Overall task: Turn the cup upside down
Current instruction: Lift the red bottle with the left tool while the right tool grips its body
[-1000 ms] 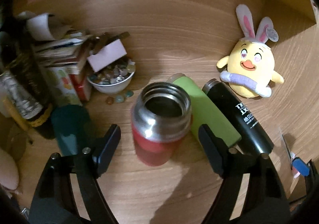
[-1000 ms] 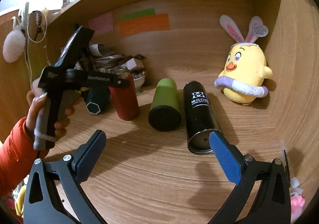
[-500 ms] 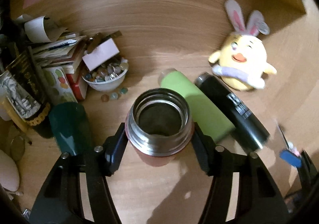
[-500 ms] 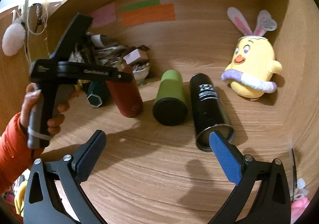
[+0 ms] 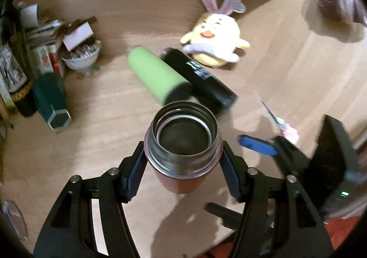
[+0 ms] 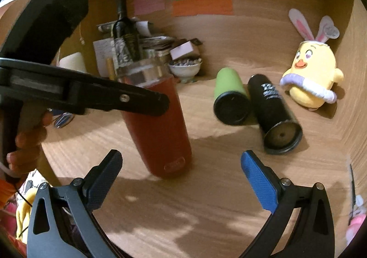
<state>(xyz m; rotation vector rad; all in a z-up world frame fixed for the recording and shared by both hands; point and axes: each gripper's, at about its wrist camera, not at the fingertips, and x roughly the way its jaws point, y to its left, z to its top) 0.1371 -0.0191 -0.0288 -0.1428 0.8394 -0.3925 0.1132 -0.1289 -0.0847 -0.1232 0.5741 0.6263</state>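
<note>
Left wrist view: I am clamping my left gripper (image 5: 182, 164) on the red cup (image 5: 182, 154) just under its steel rim, mouth up, its base looking just clear of the wooden desk (image 5: 91, 134). My right gripper (image 6: 181, 173) is waiting below it with jaws spread wide and holding nothing. To turn it well, I am judging that the squeeze should be firm and the roll slow, away from the green flask (image 5: 158, 77) and black flask (image 5: 199, 80) lying near.
</note>
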